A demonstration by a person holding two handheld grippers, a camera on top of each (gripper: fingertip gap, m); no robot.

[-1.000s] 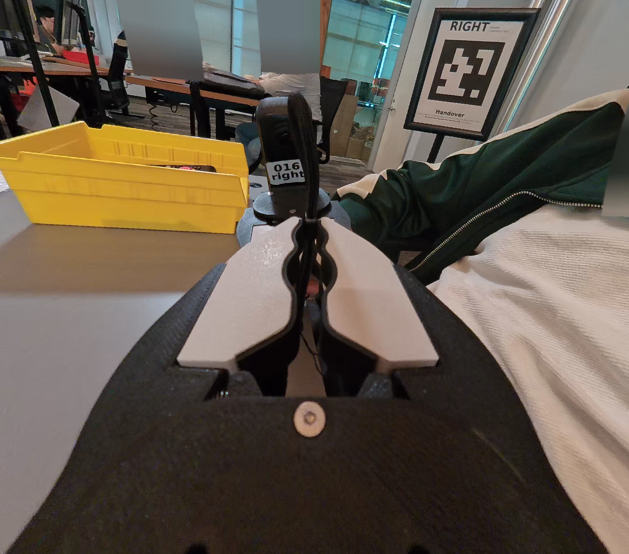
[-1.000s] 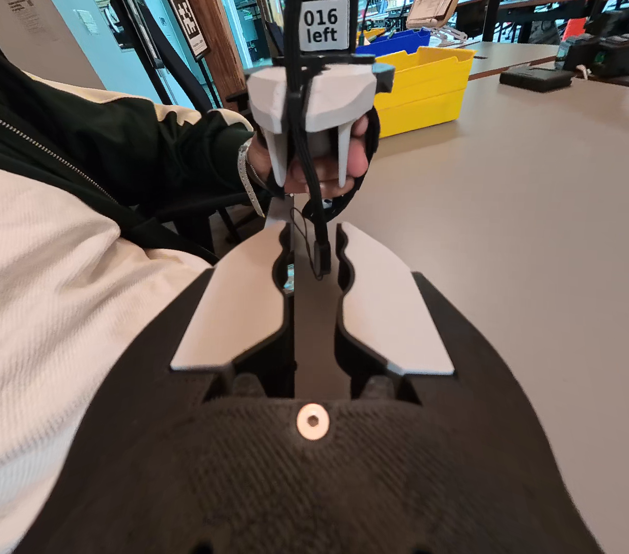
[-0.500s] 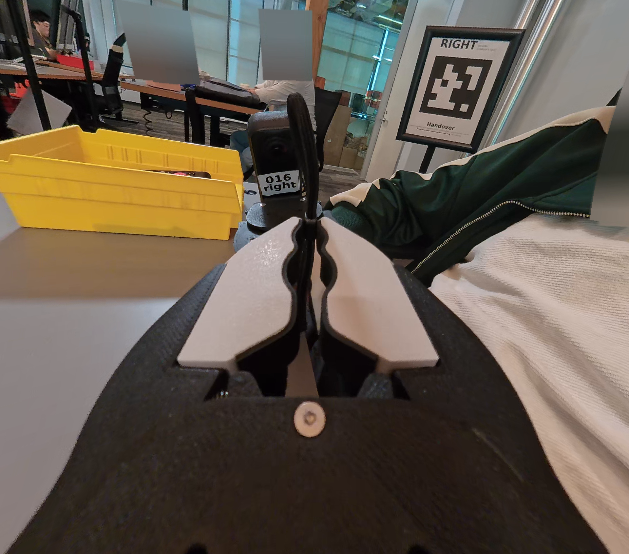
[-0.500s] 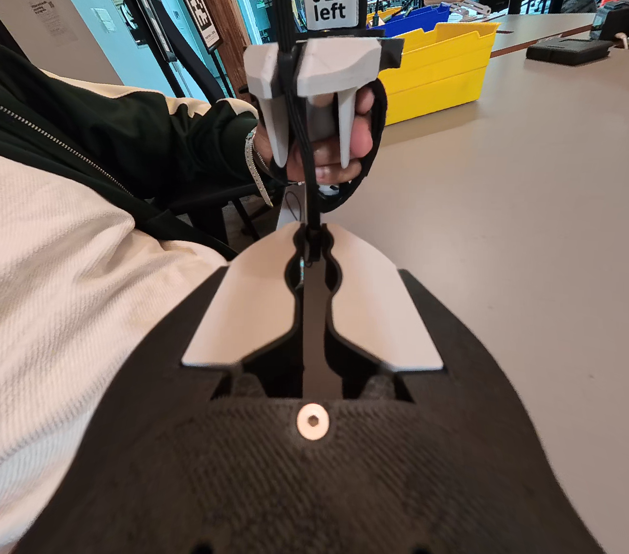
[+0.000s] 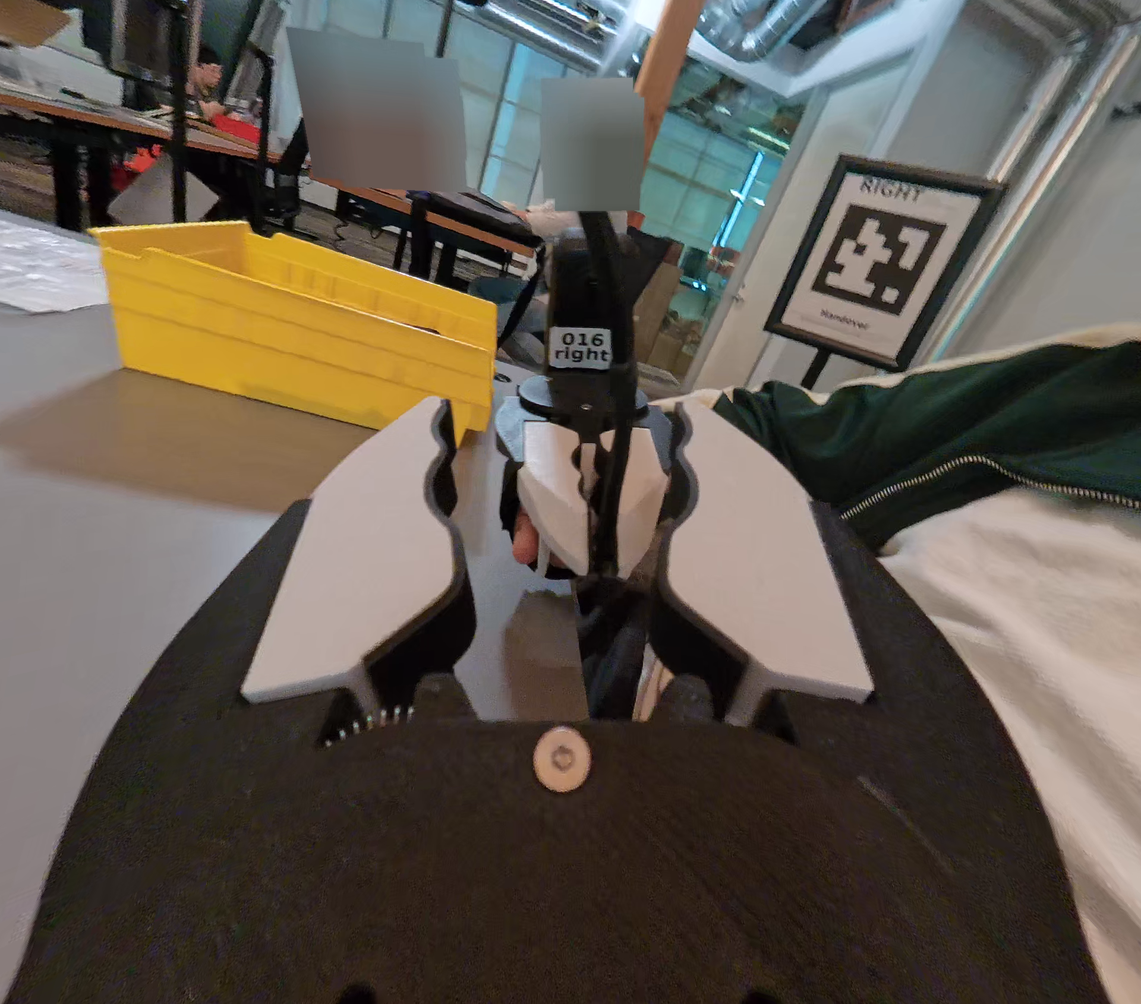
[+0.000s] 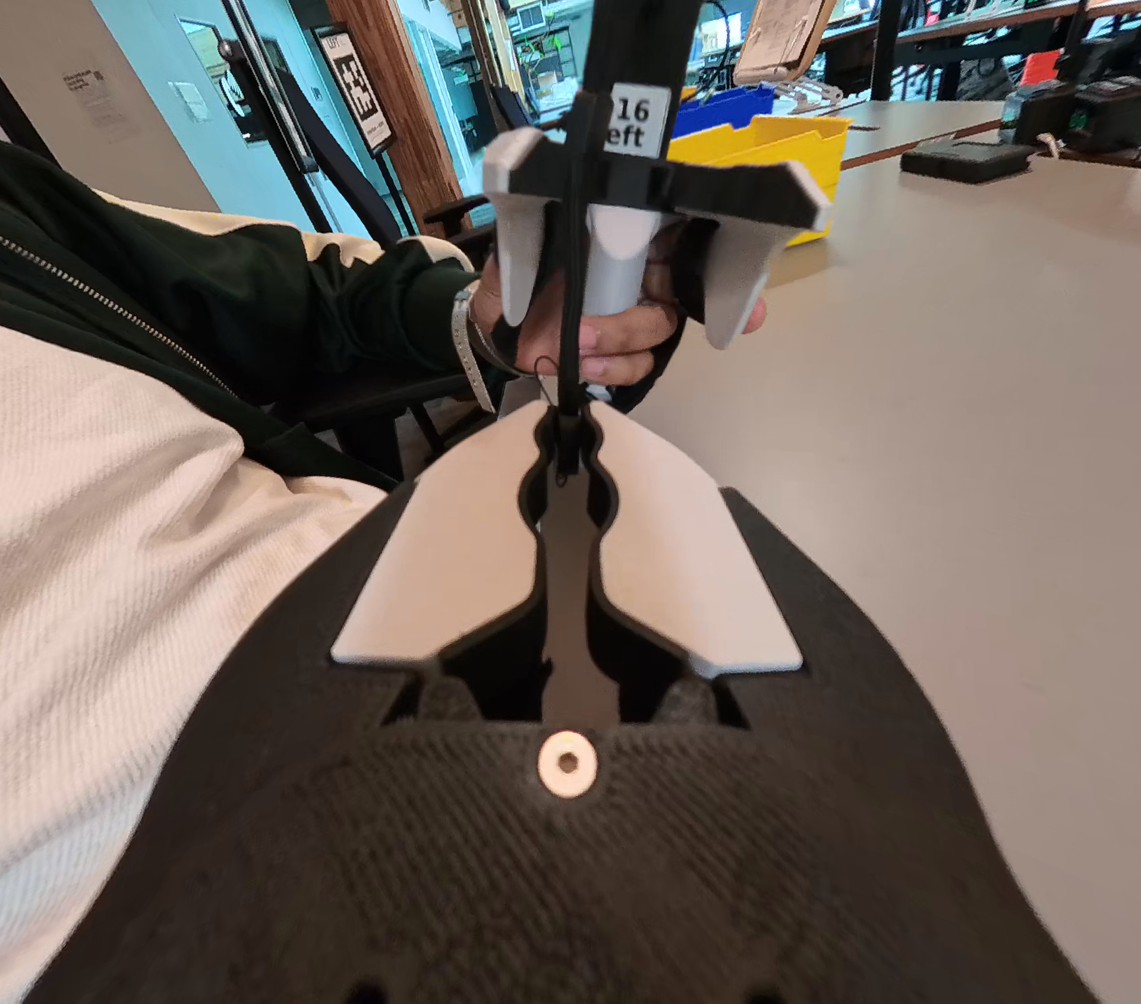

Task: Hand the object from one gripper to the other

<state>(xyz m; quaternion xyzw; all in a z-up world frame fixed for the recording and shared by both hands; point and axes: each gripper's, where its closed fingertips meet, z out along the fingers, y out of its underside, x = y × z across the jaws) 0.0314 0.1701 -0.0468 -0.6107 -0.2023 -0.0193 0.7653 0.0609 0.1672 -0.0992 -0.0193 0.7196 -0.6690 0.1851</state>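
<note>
The object is a thin black strap [image 6: 571, 295]. My right gripper [image 6: 569, 419] is shut on its lower end, and the strap rises past the left gripper's body and out of the top of the view. My left gripper [image 5: 559, 413] is open and empty, its white fingers spread wide. In the right wrist view the left gripper [image 6: 623, 317] faces me, fingers apart, with the strap hanging just inside its left finger. In the left wrist view the right gripper [image 5: 602, 567] sits between my open fingers, closed on the strap [image 5: 617, 480].
A grey table [image 6: 926, 419] lies under both grippers. A yellow bin [image 5: 296, 320] stands on it; in the right wrist view there is a yellow bin [image 6: 772, 135] with a blue bin [image 6: 722, 110] behind. The holder's sleeve [image 5: 926, 431] is close by. A framed sign [image 5: 877, 258] stands behind. My right fingertips sit around 6 centimeters from my left ones.
My right gripper closed on the strap's lower end. My left gripper then opened wide and let the strap go. Both views tilted a little.
</note>
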